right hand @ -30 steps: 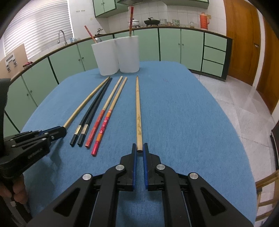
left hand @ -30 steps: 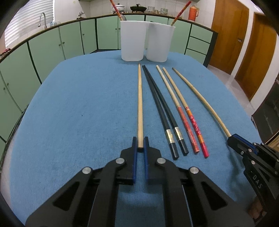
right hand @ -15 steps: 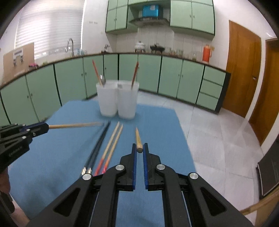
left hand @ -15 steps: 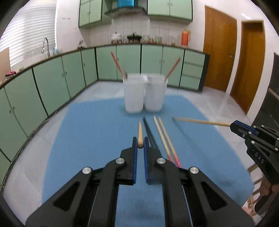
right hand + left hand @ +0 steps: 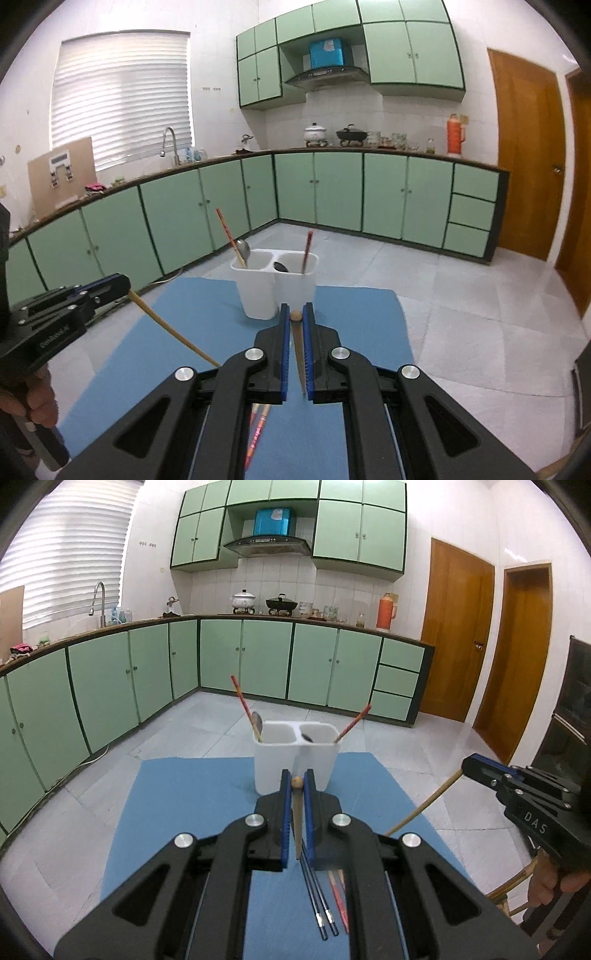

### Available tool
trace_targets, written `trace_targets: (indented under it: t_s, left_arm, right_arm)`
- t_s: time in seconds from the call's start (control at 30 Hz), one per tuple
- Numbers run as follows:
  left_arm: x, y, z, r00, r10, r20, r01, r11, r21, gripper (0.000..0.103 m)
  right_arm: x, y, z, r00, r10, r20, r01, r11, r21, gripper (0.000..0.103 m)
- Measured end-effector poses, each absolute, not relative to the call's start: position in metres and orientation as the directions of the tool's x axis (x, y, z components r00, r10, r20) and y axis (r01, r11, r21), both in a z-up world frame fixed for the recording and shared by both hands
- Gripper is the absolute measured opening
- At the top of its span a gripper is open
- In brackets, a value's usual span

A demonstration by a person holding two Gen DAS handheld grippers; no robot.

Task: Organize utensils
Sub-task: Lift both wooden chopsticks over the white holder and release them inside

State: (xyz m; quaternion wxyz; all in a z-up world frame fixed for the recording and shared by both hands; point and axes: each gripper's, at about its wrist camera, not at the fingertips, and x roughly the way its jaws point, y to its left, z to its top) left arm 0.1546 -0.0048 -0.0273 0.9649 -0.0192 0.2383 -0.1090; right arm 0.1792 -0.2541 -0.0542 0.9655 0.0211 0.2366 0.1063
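My left gripper [image 5: 296,775] is shut on the thick end of a plain wooden chopstick [image 5: 297,823], which hangs down between the blue pads above the blue mat [image 5: 184,794]. My right gripper [image 5: 295,310] is shut the same way on a second wooden chopstick [image 5: 300,354]. Each gripper shows in the other's view with its stick slanting down: the right gripper [image 5: 517,786], the left gripper [image 5: 74,299]. Ahead stands a white two-compartment holder [image 5: 295,760] [image 5: 275,288] with a red chopstick and a spoon in each side. Two black chopsticks [image 5: 319,901] and two red ones [image 5: 338,893] [image 5: 258,432] lie on the mat.
The mat covers a table with grey tiled floor beyond its edges. Green cabinets [image 5: 258,664] line the far walls, and wooden doors [image 5: 454,635] are at the right. A wooden chair [image 5: 509,890] stands at the table's right. A person's hand [image 5: 33,395] holds the left gripper's handle.
Both grippers have risen well above the mat, each lifting its wooden chopstick off it. The sticks now hang tip-down, and the holder sits lower and farther in both views.
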Motion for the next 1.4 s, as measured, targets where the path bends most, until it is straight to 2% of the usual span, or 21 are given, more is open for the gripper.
trace_targets:
  t_s: [0.33,0.83,1.07,1.2,1.27,1.4]
  left_arm:
    - [0.170,-0.002,-0.001,0.877,-0.246,-0.413,0.221,0.969,-0.110,0.006]
    - [0.197,0.005,0.072,0.950,-0.218,-0.222,0.196,0.974,-0.118,0.006]
    - [0.244,-0.004,0.074,0.957,-0.199,-0.213,0.179,0.978,-0.109,0.006]
    - [0.280,-0.005,0.058,0.953,-0.186,-0.240,0.164,0.980,-0.110,0.006]
    - [0.291,-0.008,0.056,0.968,-0.158,-0.197,0.146,0.986,-0.078,0.006]
    - [0.307,-0.011,0.061,0.966,-0.182,-0.185,0.167,0.981,-0.095,0.006]
  right_arm:
    - [0.203,-0.252,-0.024,0.854,0.284,-0.435,-0.271,0.958,0.094,0.007]
    - [0.255,-0.233,0.053,0.900,0.332,-0.282,-0.331,0.942,0.053,0.007]
    - [0.305,-0.233,0.072,0.922,0.305,-0.239,-0.299,0.952,0.061,0.007]
    - [0.338,-0.229,0.056,0.924,0.282,-0.257,-0.279,0.959,0.048,0.007]
    - [0.352,-0.227,0.043,0.918,0.277,-0.284,-0.274,0.960,0.051,0.007]
    - [0.372,-0.224,0.017,0.899,0.279,-0.336,-0.274,0.960,0.065,0.007]
